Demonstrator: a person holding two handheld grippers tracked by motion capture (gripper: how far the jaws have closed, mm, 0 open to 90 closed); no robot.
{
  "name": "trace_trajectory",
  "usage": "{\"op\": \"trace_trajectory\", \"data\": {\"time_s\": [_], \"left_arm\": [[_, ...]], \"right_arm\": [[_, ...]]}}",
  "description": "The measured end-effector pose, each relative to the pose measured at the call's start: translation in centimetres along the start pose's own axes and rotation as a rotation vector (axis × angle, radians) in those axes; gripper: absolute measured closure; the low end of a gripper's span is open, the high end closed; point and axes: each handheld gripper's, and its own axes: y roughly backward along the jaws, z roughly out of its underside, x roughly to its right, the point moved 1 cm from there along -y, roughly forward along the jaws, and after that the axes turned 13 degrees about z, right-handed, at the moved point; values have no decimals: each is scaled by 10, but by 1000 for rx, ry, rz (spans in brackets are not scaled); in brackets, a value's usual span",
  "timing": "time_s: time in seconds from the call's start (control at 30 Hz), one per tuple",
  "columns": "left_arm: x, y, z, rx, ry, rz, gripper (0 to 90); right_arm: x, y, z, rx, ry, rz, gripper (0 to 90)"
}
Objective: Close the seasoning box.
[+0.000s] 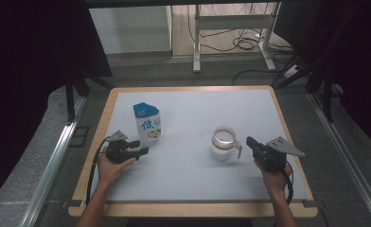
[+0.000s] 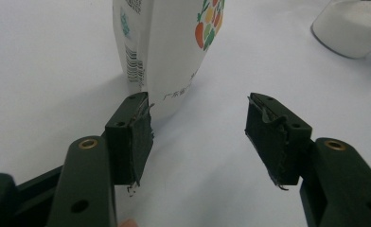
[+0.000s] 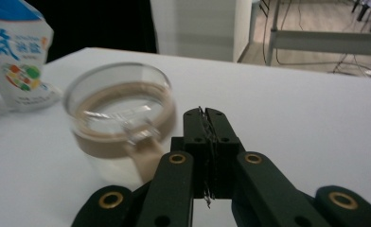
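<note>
A white pouch with a blue top (image 1: 147,124) stands upright on the left half of the table; its lower part with fruit print (image 2: 167,52) rises just beyond my left gripper's jaws. My left gripper (image 1: 143,150) lies low on the table just in front of the pouch, open, nothing between its pads (image 2: 198,130). A clear glass jug with a tan band and handle (image 1: 224,143) stands right of centre. My right gripper (image 1: 250,142) is shut and empty, its tips (image 3: 208,118) right beside the jug's handle (image 3: 143,151).
The white tabletop (image 1: 193,175) has a wooden rim (image 1: 193,209). Dark curtains hang on both sides. A metal desk frame with cables (image 1: 235,33) stands on the floor beyond the table's far edge.
</note>
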Motion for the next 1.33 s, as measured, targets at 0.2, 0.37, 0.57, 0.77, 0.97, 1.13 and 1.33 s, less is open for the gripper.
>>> {"op": "trace_trajectory", "data": {"time_s": [0.2,0.37,0.57,0.77,0.97,1.13,1.33], "left_arm": [[-1,0,1,0,4,2,411],[-1,0,1,-6,2,1,411],[-1,-1,2,-9,4,4,410],[-1,-1,3,-12,5,5,410],[-1,-2,3,-16,4,5,408],[0,-1,3,-16,2,4,408],[1,-1,2,-17,5,9,405]], "right_arm": [[19,-10,16,-80,-6,11,843],[26,-19,24,-149,28,24,669],[30,-27,33,-225,75,37,525],[34,-30,39,-265,83,48,444],[35,-32,41,-287,87,58,390],[34,-33,41,-295,97,63,365],[33,-34,41,-299,107,67,335]]}}
